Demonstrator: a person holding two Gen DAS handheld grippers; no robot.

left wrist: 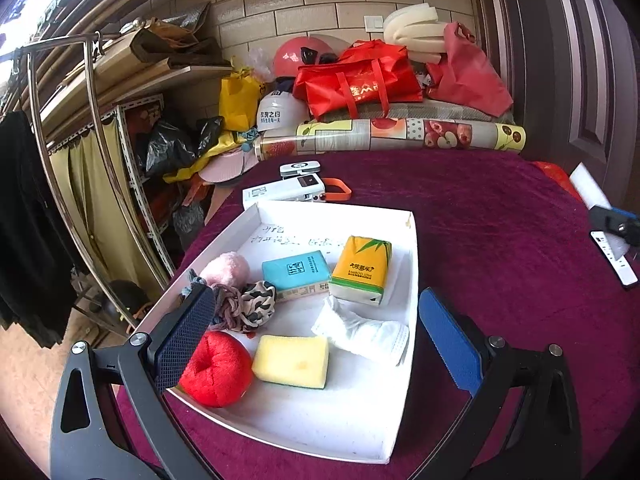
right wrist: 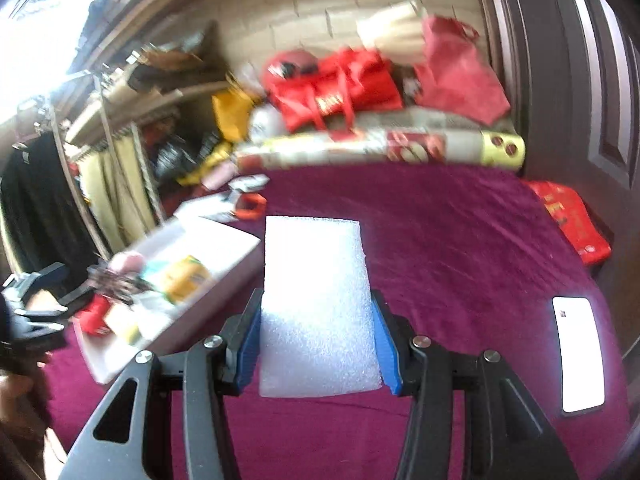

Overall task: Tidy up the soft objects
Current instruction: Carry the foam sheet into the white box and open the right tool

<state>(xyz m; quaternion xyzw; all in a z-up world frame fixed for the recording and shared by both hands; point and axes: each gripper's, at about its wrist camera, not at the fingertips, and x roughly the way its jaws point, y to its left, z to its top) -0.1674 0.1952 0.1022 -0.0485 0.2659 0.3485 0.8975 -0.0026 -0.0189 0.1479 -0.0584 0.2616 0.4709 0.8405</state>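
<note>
A white tray point(left wrist: 280, 420) on the purple tablecloth holds a red plush apple point(left wrist: 216, 368), a yellow sponge point(left wrist: 292, 360), a white cloth point(left wrist: 360, 332), a yellow tissue pack point(left wrist: 362, 270), a blue tissue pack point(left wrist: 296, 274), a pink pompom point(left wrist: 226, 268) and patterned scrunchies point(left wrist: 244, 306). My left gripper point(left wrist: 316, 344) is open above the tray, holding nothing. My right gripper point(right wrist: 318, 344) is shut on a white foam block point(right wrist: 316, 304), held above the cloth to the right of the tray point(right wrist: 224, 276). The right wrist view is blurred.
A white device with an orange strap point(left wrist: 304, 190) lies behind the tray. A white remote point(left wrist: 614, 258) and the other gripper point(left wrist: 612, 220) are at the right. A white card point(right wrist: 580, 354) lies on the cloth. Red bags point(left wrist: 356, 80) and a rolled mat point(left wrist: 392, 136) are piled behind.
</note>
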